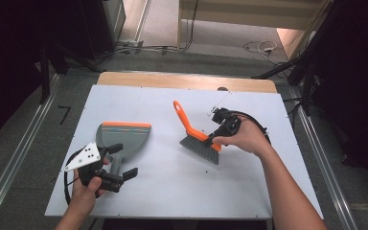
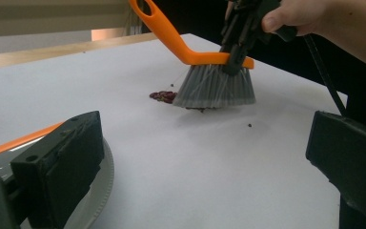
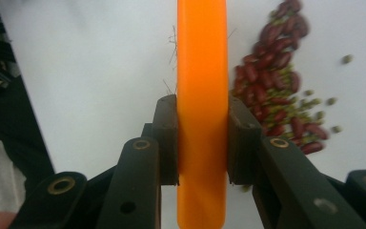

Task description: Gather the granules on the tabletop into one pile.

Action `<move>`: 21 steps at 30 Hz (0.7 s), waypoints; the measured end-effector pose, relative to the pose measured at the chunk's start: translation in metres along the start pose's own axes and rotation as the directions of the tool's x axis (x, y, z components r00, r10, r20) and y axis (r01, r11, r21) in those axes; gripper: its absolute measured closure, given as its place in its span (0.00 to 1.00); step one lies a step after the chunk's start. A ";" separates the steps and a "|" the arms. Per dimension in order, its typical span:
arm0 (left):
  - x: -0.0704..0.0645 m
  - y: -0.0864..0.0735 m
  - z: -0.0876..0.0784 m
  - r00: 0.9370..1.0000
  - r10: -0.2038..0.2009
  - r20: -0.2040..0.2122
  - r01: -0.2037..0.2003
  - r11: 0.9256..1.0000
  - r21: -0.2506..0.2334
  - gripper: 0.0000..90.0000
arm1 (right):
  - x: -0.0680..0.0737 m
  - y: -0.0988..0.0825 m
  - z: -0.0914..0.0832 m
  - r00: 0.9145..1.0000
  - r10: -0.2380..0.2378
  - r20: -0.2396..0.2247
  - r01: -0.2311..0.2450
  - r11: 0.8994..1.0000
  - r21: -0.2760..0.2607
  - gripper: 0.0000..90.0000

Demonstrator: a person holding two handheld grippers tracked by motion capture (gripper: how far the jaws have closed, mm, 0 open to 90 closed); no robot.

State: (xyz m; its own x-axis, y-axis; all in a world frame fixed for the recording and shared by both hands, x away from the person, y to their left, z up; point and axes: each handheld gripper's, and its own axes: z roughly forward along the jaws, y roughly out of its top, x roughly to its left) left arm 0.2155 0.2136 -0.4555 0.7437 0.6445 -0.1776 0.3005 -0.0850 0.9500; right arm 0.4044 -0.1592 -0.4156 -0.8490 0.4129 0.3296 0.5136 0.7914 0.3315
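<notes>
Right of dustpan (image 1: 124, 139): brush (image 1: 199, 139) bristles-down on table (image 1: 172, 191), against beans (image 3: 276, 95), likely to sweep them. Right gripper (image 3: 202, 143) clamped on orange brush back. Left gripper (image 1: 124, 165) at dustpan handle, jaws spread wide, probably to steady it.

A white table (image 1: 172, 191) with a wooden far edge is seen. On it a grey dustpan (image 1: 123, 139) with an orange lip lies flat, well apart from 1 heap of red and green beans (image 3: 276, 90).
</notes>
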 end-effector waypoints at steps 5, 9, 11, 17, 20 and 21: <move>-0.001 0.001 0.001 1.000 0.002 0.003 -0.002 1.000 0.000 0.00 | 0.019 -0.010 0.010 1.000 0.001 -0.022 0.000 1.000 0.028 0.76; -0.002 0.000 0.002 1.000 0.001 0.003 -0.001 1.000 0.003 0.00 | 0.028 -0.016 0.022 0.999 0.003 -0.044 -0.001 0.999 0.040 0.76; -0.003 0.001 0.002 1.000 0.003 0.003 -0.003 1.000 0.006 0.00 | 0.028 -0.018 0.029 0.999 0.002 -0.044 0.000 0.999 0.054 0.76; -0.002 0.000 0.003 1.000 -0.001 0.003 0.001 1.000 0.008 0.00 | 0.013 -0.016 0.026 0.999 0.015 -0.032 -0.015 1.000 0.024 0.76; -0.001 0.000 0.003 1.000 0.001 0.003 -0.001 1.000 0.010 0.00 | 0.005 -0.012 0.023 1.000 0.006 -0.019 -0.006 1.000 0.021 0.76; -0.002 0.000 0.003 1.000 0.000 0.003 0.000 1.000 0.010 0.00 | 0.001 -0.011 0.022 1.000 0.004 -0.010 -0.004 1.000 0.022 0.76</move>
State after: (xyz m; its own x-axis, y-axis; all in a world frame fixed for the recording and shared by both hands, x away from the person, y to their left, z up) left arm 0.2159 0.2104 -0.4562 0.7454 0.6424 -0.1782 0.3062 -0.0925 0.9475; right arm 0.3953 -0.1574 -0.4380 -0.8457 0.4116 0.3397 0.5140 0.7995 0.3109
